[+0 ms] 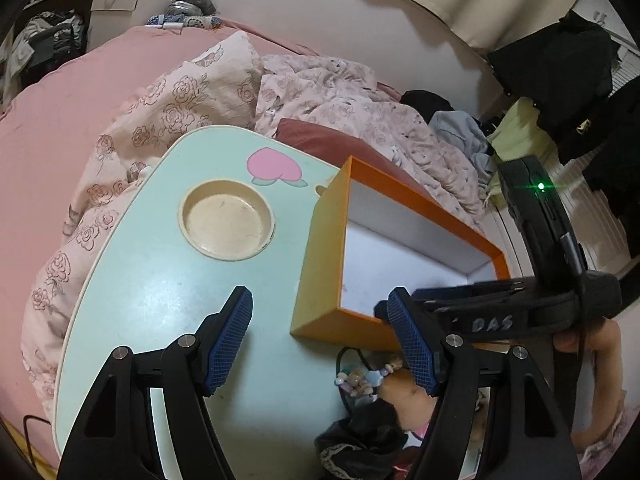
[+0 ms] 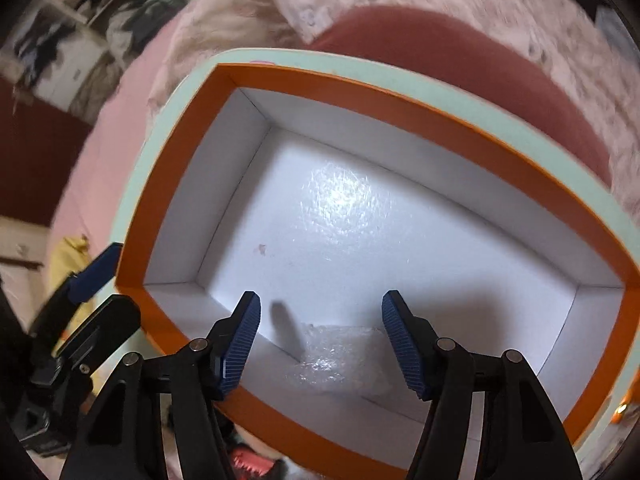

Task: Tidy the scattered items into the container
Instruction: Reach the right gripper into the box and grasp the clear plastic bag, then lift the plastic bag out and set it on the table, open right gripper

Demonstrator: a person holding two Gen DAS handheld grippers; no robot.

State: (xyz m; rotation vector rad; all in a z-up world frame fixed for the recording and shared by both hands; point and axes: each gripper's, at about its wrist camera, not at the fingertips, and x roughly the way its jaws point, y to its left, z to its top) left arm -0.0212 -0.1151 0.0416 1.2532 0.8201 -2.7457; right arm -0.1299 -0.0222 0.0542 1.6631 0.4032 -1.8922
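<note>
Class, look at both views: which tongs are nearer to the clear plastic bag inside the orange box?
Right. The right tongs hang open directly over the bag in the box; the left tongs are outside, above the green table.

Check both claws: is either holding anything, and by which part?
Nothing is held. Left claw and right claw are both open; a clear plastic piece lies in the orange box.

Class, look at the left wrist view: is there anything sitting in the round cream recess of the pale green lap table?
No: the round cream recess in the pale green lap table shows only its bare bottom.
</note>
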